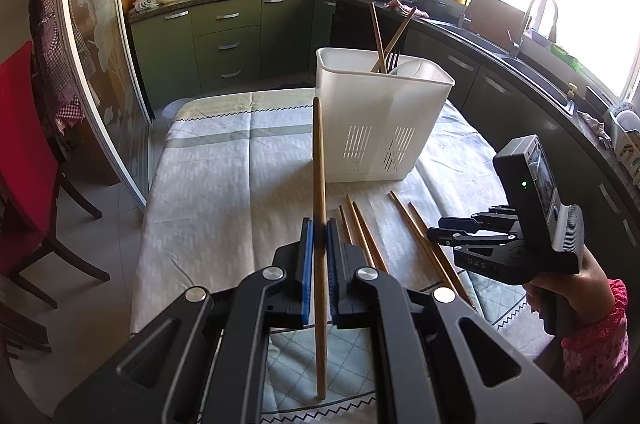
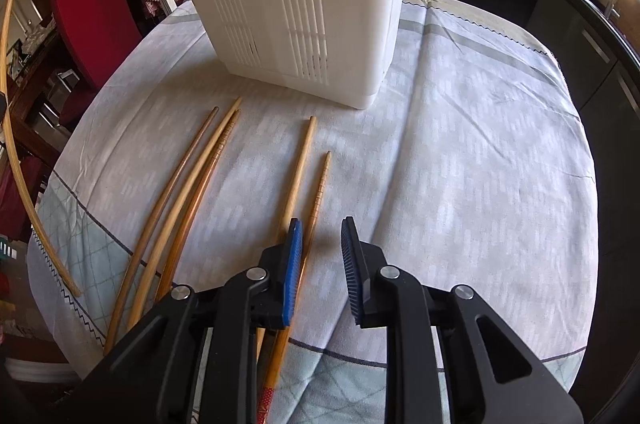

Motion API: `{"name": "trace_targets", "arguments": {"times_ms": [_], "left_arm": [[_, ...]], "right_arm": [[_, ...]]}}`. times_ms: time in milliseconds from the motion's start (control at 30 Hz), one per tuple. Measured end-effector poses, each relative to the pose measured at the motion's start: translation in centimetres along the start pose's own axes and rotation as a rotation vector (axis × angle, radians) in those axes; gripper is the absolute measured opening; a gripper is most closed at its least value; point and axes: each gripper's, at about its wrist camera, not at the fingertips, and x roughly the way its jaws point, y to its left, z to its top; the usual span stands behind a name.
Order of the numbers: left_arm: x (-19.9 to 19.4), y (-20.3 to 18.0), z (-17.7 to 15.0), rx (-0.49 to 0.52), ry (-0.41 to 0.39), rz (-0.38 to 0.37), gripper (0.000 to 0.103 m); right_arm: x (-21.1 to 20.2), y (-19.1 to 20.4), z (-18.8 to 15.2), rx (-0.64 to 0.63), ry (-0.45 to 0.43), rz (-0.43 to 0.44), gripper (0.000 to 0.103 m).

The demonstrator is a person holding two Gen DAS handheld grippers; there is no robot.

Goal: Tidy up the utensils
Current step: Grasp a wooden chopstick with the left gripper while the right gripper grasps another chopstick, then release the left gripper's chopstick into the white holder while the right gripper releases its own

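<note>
The left claw (image 1: 318, 236) is pinched on one chopstick (image 1: 319, 159), blue pads pressed against its shaft near mid-length. The stick stands nearly upright in the grip, its upper end toward 12 o'clock, just in front of the bin's near left corner.

The white bin (image 1: 384, 119) stands on the cloth-covered counter (image 1: 224, 175), at 12 o'clock from the loose sticks. Two chopsticks and what looks like a fork already lean inside it.

In the right wrist view, five chopsticks lie flat on the cloth: a group of three (image 2: 188, 191) at 10 o'clock from the right claw, touching or nearly touching along their lengths, and a pair (image 2: 308, 159) at 11 o'clock, tips toward the bin.

The right claw (image 2: 322, 256) is spread, with nothing between the pads. Its left pad sits over the rightmost stick of the pair; whether it touches cannot be told.

Handling, as judged:
- Each stick is light, stiff and thin; little clamping force is needed.
- The wood looks smooth, so a stick may pivot in the pads if held far from its balance point. Grip near mid-length.
- Sticks lying flat leave little clearance; bring the pads down astride one stick, across its axis.
- Neighbouring sticks may roll if nudged.
</note>
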Motion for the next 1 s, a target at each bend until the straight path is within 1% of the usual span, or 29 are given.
{"name": "trace_targets", "arguments": {"times_ms": [33, 100, 200, 233, 267, 300, 367, 433, 500, 633, 767, 900, 1000], "left_arm": [[0.0, 0.0, 0.0, 0.001, 0.0, 0.001, 0.006], [0.0, 0.0, 0.0, 0.002, -0.001, 0.0, 0.006], [0.0, -0.1, 0.0, 0.009, -0.004, -0.004, 0.006], [-0.1, -0.2, -0.1, 0.015, -0.007, -0.005, 0.006], [-0.2, -0.3, -0.1, 0.022, -0.011, -0.005, 0.006], [-0.3, -0.4, -0.2, 0.028, -0.014, -0.006, 0.006], [-0.5, -0.5, -0.2, 0.03, -0.016, -0.008, 0.006], [-0.7, -0.4, -0.2, 0.031, -0.019, -0.004, 0.006], [-0.9, -0.3, -0.2, 0.032, -0.024, 0.0, 0.006], [-1.3, -0.2, -0.1, 0.034, -0.032, 0.0, 0.006], [-2.0, -0.2, 0.1, 0.04, -0.047, -0.001, 0.006], [-2.5, -0.1, 0.2, 0.04, -0.052, -0.004, 0.006], [-2.9, -0.1, 0.4, 0.04, -0.058, -0.004, 0.006]], "right_arm": [[0.2, 0.1, 0.0, -0.001, 0.007, 0.005, 0.021], [0.4, 0.5, 0.3, -0.023, 0.008, -0.02, 0.021], [0.8, 0.8, 0.9, -0.035, 0.012, -0.033, 0.02], [0.9, 0.9, 1.3, -0.04, 0.011, -0.04, 0.019], [0.9, 1.3, 1.3, -0.044, 0.012, -0.041, 0.011], [1.0, 1.3, 1.6, -0.042, 0.017, -0.031, 0.008], [1.2, 1.3, 2.1, -0.033, 0.02, -0.027, 0.006], [1.0, 1.1, 2.2, -0.026, 0.005, -0.038, 0.006], [0.2, 0.8, 2.3, -0.01, -0.021, -0.014, 0.006], [-3.0, 0.2, 1.7, 0.018, -0.096, 0.013, 0.006], [-7.9, -0.9, 0.9, 0.056, -0.214, 0.046, 0.006], [-12.3, -1.6, -0.8, 0.069, -0.314, 0.066, 0.006], [-14.8, -1.7, -2.2, 0.066, -0.359, 0.066, 0.006]]}}
